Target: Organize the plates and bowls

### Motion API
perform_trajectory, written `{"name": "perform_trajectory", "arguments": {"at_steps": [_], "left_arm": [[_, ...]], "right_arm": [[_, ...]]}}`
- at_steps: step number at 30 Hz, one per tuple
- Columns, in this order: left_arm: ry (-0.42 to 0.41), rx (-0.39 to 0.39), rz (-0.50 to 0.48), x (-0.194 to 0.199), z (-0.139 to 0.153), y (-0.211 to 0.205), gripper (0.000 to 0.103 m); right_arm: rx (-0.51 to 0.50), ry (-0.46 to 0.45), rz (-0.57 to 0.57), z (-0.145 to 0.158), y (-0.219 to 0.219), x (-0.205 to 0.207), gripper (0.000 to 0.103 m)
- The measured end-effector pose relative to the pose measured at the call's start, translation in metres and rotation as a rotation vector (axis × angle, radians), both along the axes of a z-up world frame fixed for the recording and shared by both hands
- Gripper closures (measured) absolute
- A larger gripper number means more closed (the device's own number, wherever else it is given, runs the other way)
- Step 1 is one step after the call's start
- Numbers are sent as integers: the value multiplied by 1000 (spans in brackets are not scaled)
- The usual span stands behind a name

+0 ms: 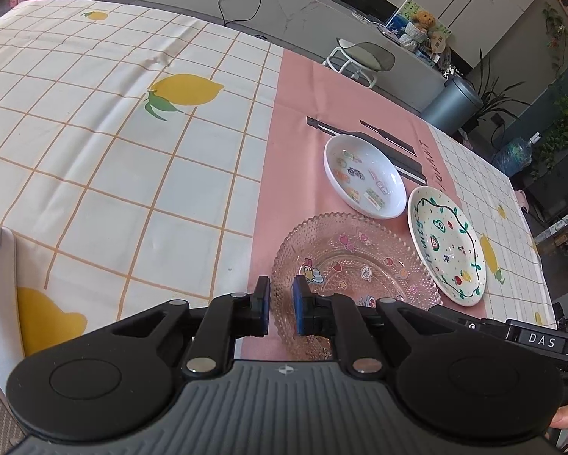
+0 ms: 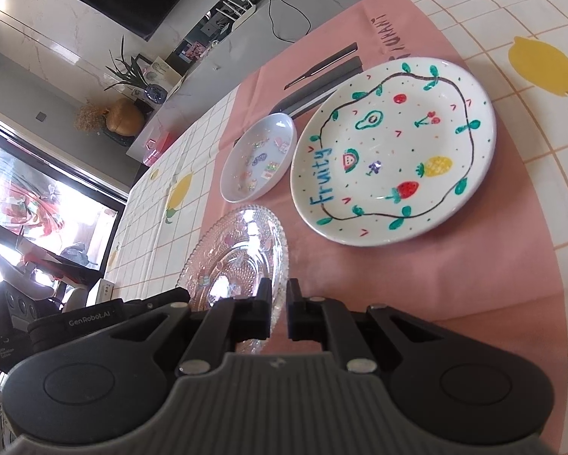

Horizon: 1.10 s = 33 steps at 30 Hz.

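Observation:
A clear beaded glass plate (image 1: pixel 359 261) (image 2: pixel 242 254) with small stickers lies on the pink mat (image 1: pixel 302 87). My left gripper (image 1: pixel 282 303) is shut on the plate's left rim, which sits between its blue pads. My right gripper (image 2: pixel 280 299) is shut on the opposite rim. Beyond the glass plate are a white plate (image 1: pixel 446 246) (image 2: pixel 393 151) painted with fruit and the word "Fruity", and a small white bowl (image 1: pixel 363 174) (image 2: pixel 259 155) with stickers inside. Each gripper's black body shows at the edge of the other's view.
A lemon-print checked tablecloth (image 1: pixel 94 132) covers the table to the left of the mat. Black cutlery shapes (image 1: pixel 378 144) are printed on the mat behind the bowl. Past the table edge stand a stool (image 1: pixel 359 57) and a grey bin (image 1: pixel 450 102).

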<state>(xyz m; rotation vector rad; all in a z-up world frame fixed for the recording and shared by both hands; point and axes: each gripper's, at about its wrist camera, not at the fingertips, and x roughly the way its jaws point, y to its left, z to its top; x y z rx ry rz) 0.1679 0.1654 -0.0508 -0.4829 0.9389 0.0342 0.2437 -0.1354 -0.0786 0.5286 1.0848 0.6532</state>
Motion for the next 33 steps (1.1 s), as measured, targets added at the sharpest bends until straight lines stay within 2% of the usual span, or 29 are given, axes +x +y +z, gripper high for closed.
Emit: {"name": "perform_trajectory", "arguments": {"at_steps": [6, 11, 14, 19, 23, 33], "left_arm": [[-35, 27, -8, -2, 11, -4, 89], [-32, 2, 0, -3, 19, -5, 90], [-42, -4, 2, -4, 25, -9, 89], [-61, -32, -26, -7, 38, -17, 90], [-80, -2, -57, -10, 48, -31, 90], [-117, 8, -111, -11, 69, -60, 90]], "right_arm": [[32, -16, -10, 5, -3, -2, 97], [52, -22, -18, 11, -6, -3, 97], [50, -61, -30, 20, -10, -10, 97], [97, -74, -67, 33, -27, -14, 97], [112, -65, -109, 43, -38, -22, 97], [104, -77, -184, 60, -66, -41, 97]]}}
